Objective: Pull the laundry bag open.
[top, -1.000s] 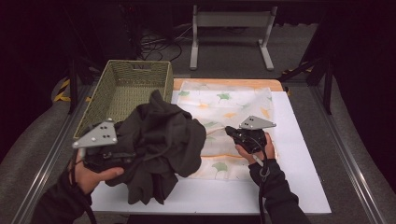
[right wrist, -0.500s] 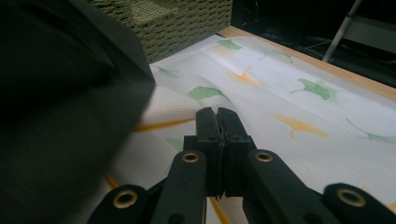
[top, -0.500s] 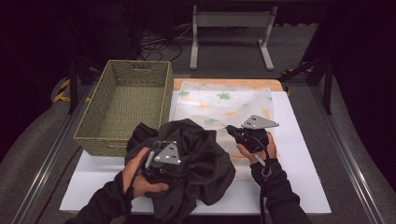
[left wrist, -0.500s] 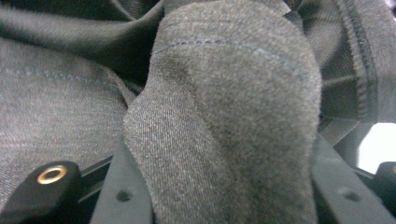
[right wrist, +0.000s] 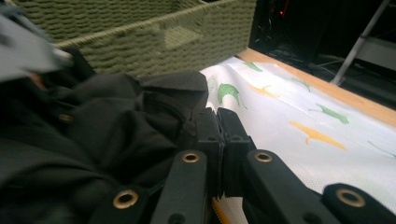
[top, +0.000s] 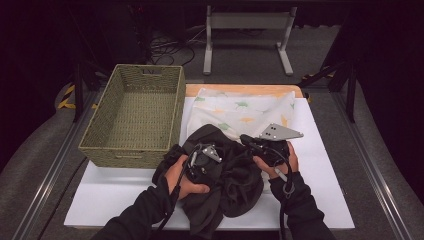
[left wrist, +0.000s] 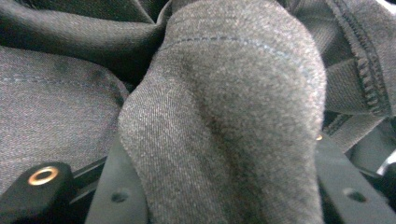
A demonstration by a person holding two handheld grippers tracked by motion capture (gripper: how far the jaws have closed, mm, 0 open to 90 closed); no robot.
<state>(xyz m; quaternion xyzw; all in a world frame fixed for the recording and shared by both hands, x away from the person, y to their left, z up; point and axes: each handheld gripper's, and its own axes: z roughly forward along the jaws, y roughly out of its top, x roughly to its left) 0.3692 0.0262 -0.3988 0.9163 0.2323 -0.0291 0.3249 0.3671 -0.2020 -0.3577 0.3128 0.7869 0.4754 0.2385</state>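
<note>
Dark garment [top: 225, 185]: a crumpled black-grey cloth heaped at the lower centre of the high view, on the white sheet [top: 325, 180] that covers the tabletop, its upper edge lying over the patterned cloth.
Left tool [top: 202, 162]: pressed into the heap left of centre; its jaws have just been opening, and in the left gripper view a thick fold of the grey fabric [left wrist: 224, 121] stands between them, though whether the pads press on it I cannot tell.
Right tool [right wrist: 217, 122]: jaws pressed together at the garment's right edge; whether a bit of cloth is pinched there cannot be told.
Patterned cloth [top: 245, 107]: white with green and orange shapes, spread flat in the upper centre, just behind the garment.
Basket [top: 135, 150]: green woven, upper left, touching the garment's left side.
</note>
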